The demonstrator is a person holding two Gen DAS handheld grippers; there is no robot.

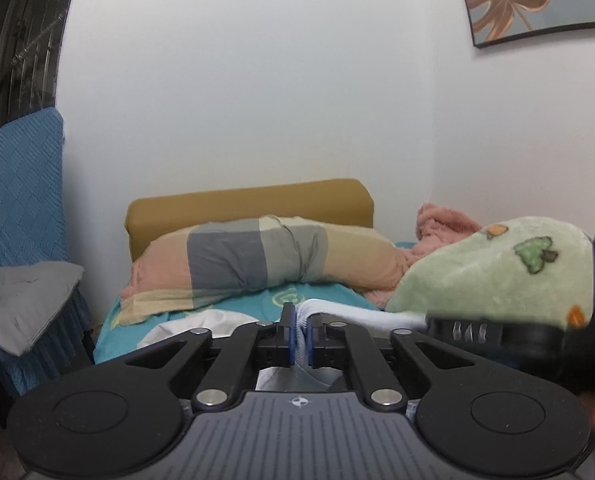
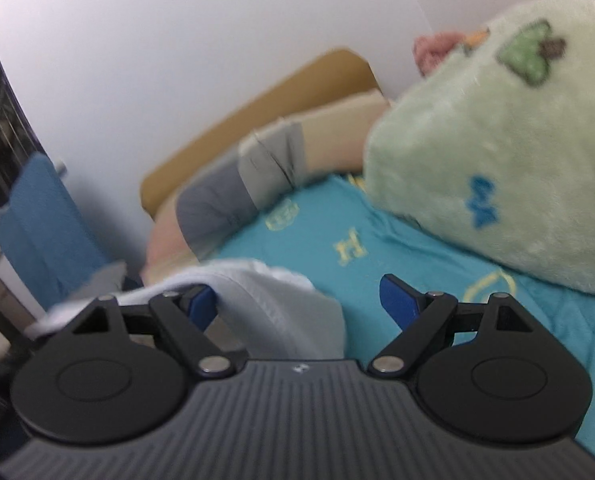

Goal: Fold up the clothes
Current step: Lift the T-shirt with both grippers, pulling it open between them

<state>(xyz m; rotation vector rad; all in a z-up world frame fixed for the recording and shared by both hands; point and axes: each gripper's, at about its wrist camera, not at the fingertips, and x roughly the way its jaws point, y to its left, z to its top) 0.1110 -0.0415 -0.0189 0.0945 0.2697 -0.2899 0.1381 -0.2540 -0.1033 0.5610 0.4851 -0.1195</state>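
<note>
While the left tool (image 1: 301, 334) is clamped on a thick hemmed edge of the white garment (image 1: 349, 314), the cloth stretches rightward above the teal bedsheet (image 1: 321, 294), below the checked pillow (image 1: 257, 264). Right wrist view, blurred: right tool (image 2: 297, 300) spread apart, white garment (image 2: 281, 300) bunched between its fingers, stitched hem visible, green plush blanket (image 2: 497, 140) beside.

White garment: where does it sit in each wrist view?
Left wrist: the white garment is at lower centre, pinched in the left tool.
Right wrist: white garment at lower left, between the open right tool fingers.
Shared landmark: the green plush blanket.
</note>
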